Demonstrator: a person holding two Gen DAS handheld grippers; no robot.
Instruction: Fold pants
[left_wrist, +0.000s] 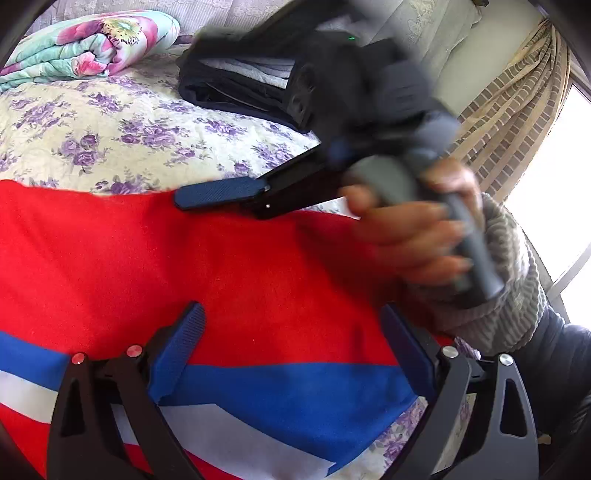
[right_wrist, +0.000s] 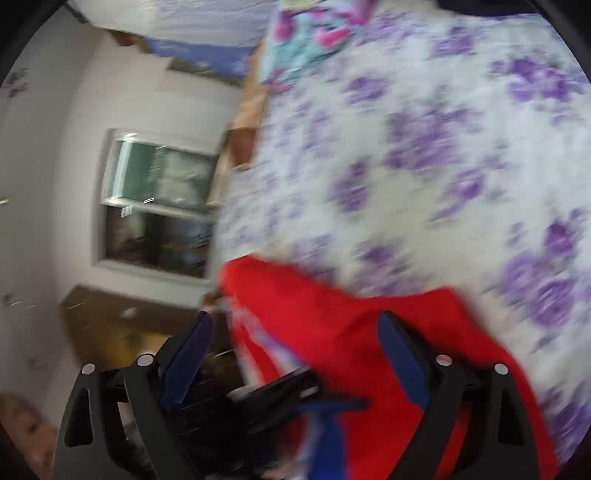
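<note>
The red pants (left_wrist: 147, 266) with a blue and white stripe (left_wrist: 288, 391) lie on the flowered bedspread (left_wrist: 110, 140). My left gripper (left_wrist: 291, 332) is open, its blue fingers spread just above the red cloth, holding nothing. In the left wrist view the right gripper's blue finger (left_wrist: 221, 192) hovers at the far edge of the pants, held by a hand (left_wrist: 406, 229). In the blurred right wrist view the right gripper (right_wrist: 295, 339) is open over the red pants (right_wrist: 351, 332), turned on its side. The left gripper's black parts (right_wrist: 273, 398) show below it.
A stack of dark folded clothes (left_wrist: 243, 85) lies further back on the bed. A rolled flowered quilt (left_wrist: 92, 44) lies at the back left. A curtain (left_wrist: 517, 110) and a bright window are at the right. The bed's edge (right_wrist: 221, 221) and a cabinet (right_wrist: 155, 206) show in the right wrist view.
</note>
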